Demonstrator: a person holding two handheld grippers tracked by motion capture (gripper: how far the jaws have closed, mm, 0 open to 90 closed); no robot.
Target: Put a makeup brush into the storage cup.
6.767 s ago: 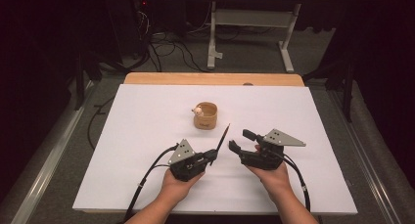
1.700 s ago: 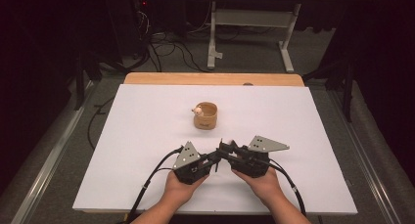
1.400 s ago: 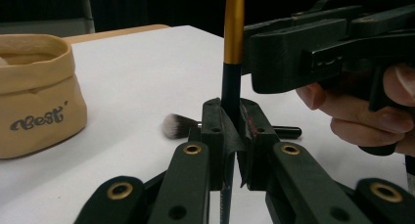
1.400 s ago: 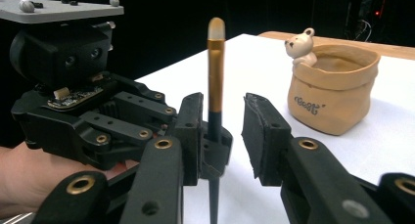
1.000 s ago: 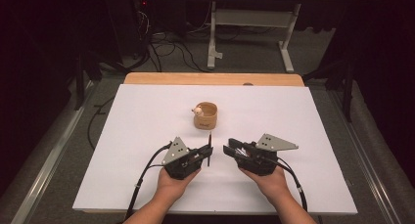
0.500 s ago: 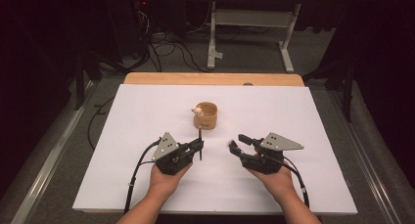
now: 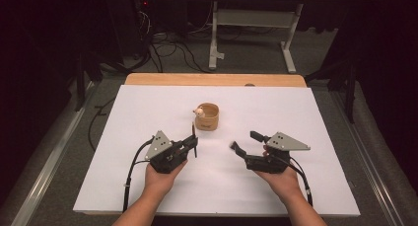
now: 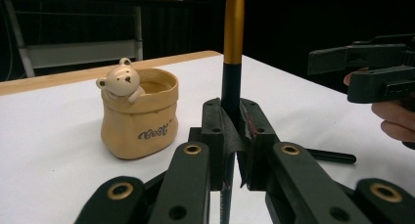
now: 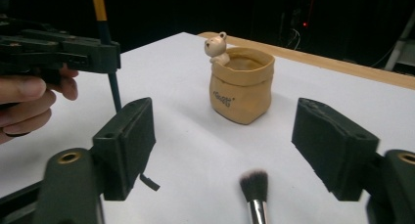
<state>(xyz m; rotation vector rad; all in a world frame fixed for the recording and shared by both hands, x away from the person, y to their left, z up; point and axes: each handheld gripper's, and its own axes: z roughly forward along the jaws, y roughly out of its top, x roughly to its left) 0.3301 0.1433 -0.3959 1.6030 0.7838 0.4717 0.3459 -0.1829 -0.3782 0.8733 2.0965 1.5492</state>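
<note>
My left gripper [image 7: 192, 147] [image 8: 231, 123] is shut on a thin stick [image 8: 234, 28], dark below and orange-gold above, which stands nearly upright. In the right gripper view the same stick [image 9: 108, 62] points down at the table at the left. A tan sack-shaped pot with a small bear on its rim [image 7: 206, 116] [image 8: 139, 114] [image 9: 241, 84] stands just beyond both grippers. My right gripper [image 7: 246, 143] [image 9: 227, 145] is open, its jaws wide apart. A makeup brush [image 9: 254, 185] [image 7: 231, 146] lies on the table between them, untouched.
A white sheet [image 7: 123, 117] covers the table, with a wooden strip [image 7: 162, 79] along its far edge. Beyond it are a dark floor, cables and a white table frame [image 7: 251, 18].
The grippers met at the table's middle, then drew apart. The left one went left and forward with the stick, now upright. The right one shifted right and stands open.
</note>
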